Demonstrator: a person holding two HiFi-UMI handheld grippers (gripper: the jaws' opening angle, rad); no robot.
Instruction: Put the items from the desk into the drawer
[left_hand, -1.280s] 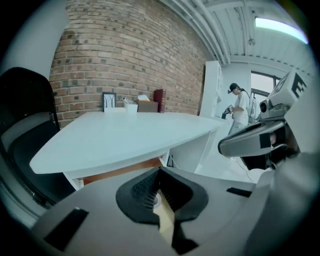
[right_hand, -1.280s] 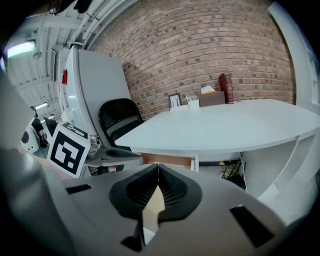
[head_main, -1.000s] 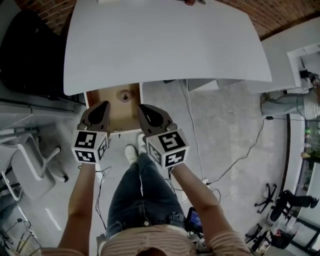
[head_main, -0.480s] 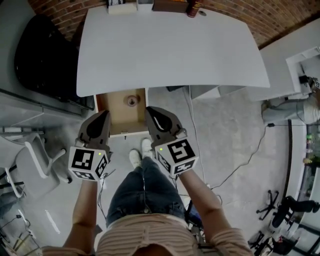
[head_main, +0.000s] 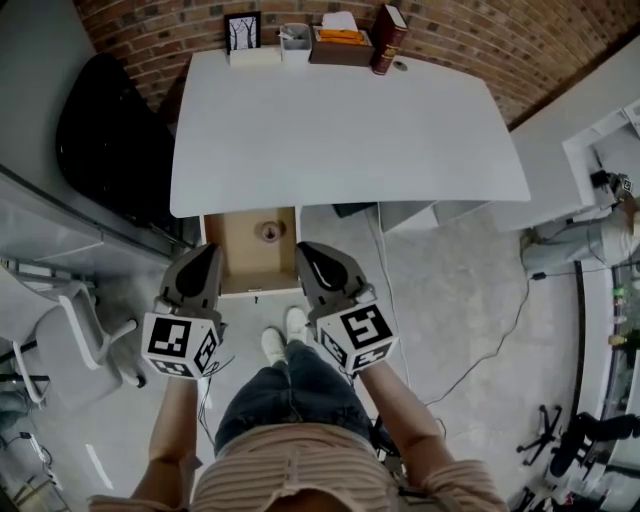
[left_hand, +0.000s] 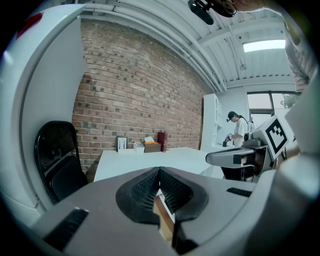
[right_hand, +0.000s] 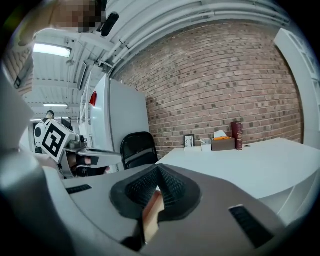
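White table (head_main: 340, 130) fills the middle of the head view, and the items are lined up along its far edge against the brick wall (head_main: 470, 40): a frame (head_main: 243, 30), a cup (head_main: 294, 42), a tissue box (head_main: 340, 48) and a red book (head_main: 388, 40). The drawer (head_main: 235, 260) is pulled out under the near edge, with one round thing (head_main: 269, 232) lying in it. The left gripper (head_main: 208, 250) and right gripper (head_main: 304, 248) hang side by side, flanking the drawer's front, well apart from the items. The left jaws are pressed fully together with nothing gripped. The right jaws are the same, tips meeting and nothing held. Both gripper views look across the tabletop toward that row of items. A black chair (head_main: 110, 140) sits off the table's left side.
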